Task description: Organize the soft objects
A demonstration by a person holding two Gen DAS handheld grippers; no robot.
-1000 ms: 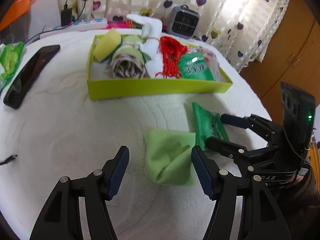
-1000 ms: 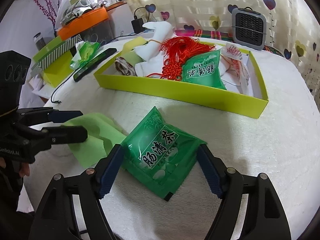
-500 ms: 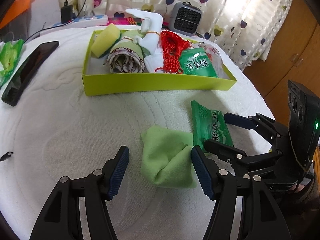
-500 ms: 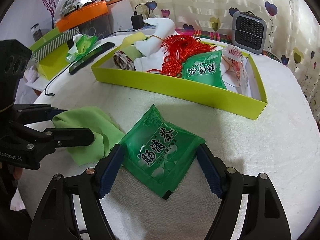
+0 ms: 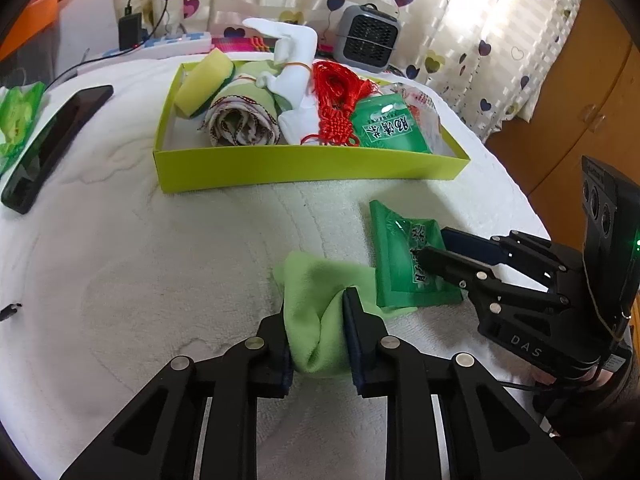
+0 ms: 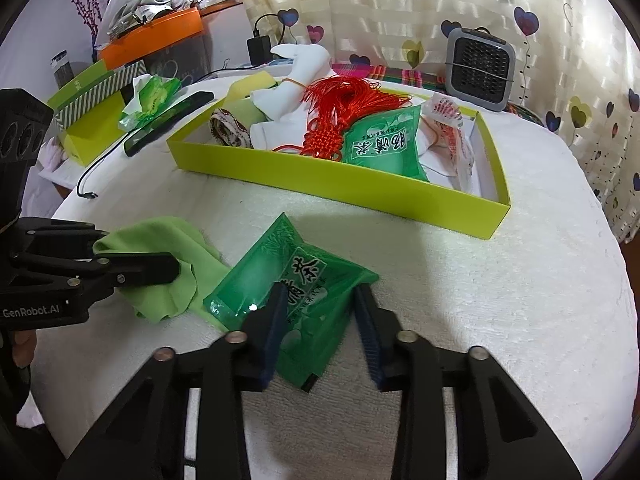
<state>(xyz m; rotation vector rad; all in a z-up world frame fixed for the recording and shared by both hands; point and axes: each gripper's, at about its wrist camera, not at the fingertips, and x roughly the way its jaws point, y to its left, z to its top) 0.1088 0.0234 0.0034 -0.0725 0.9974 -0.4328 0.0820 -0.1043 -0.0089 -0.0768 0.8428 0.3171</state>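
Note:
My left gripper point(image 5: 316, 308) is shut on a light green cloth point(image 5: 320, 300), bunched between its pads on the white towel surface. My right gripper point(image 6: 320, 300) is shut on a green tea packet point(image 6: 292, 284), which buckles between the fingers; the packet also shows in the left wrist view point(image 5: 404, 256). The cloth also shows in the right wrist view point(image 6: 160, 252), held by the left gripper. A yellow-green tray point(image 5: 312, 168) behind holds a sponge, a rolled cloth, a white towel figure, a red tassel knot and another green packet point(image 5: 390, 128).
A black phone point(image 5: 52, 140) and a green wrapper point(image 5: 16, 116) lie at the left. A small grey heater point(image 5: 368, 38) stands behind the tray. Boxes point(image 6: 92, 112) and a cable point(image 6: 100, 164) sit at the far left in the right wrist view.
Both grippers have closed: the left on the green cloth, the right on the tea packet. Both objects now bunch up between the pads.

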